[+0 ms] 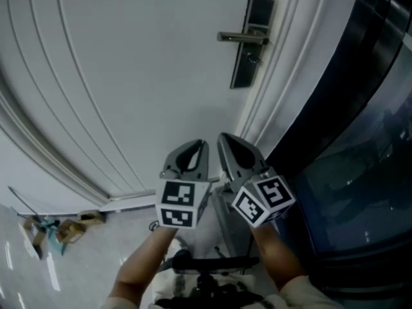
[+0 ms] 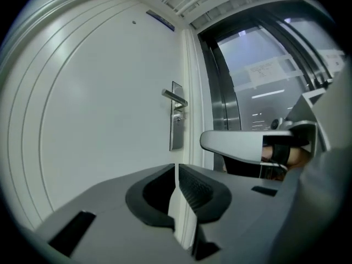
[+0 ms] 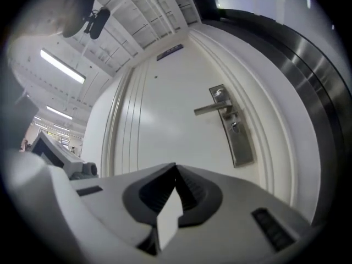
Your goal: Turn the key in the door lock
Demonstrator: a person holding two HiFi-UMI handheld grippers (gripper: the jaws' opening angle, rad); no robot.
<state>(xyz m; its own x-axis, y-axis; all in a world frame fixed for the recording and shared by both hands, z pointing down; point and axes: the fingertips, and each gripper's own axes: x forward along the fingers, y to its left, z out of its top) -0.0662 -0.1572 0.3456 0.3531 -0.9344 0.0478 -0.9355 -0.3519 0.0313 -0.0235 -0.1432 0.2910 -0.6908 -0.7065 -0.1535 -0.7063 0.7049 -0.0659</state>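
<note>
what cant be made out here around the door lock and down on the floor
1. Keyhole area of the lock plate: too small in all three views to tell whether a key sits in it.
2. Clutter at the head view's lower left: dim and small, so it cannot be identified.
3. Whatever is behind the dark glass panel: reflections hide it.

The left tool (image 1: 204,144) and right tool (image 1: 222,138) hang side by side before a white door (image 1: 129,76), well below its handle (image 1: 241,37) and dark lock plate (image 1: 261,11).
</note>
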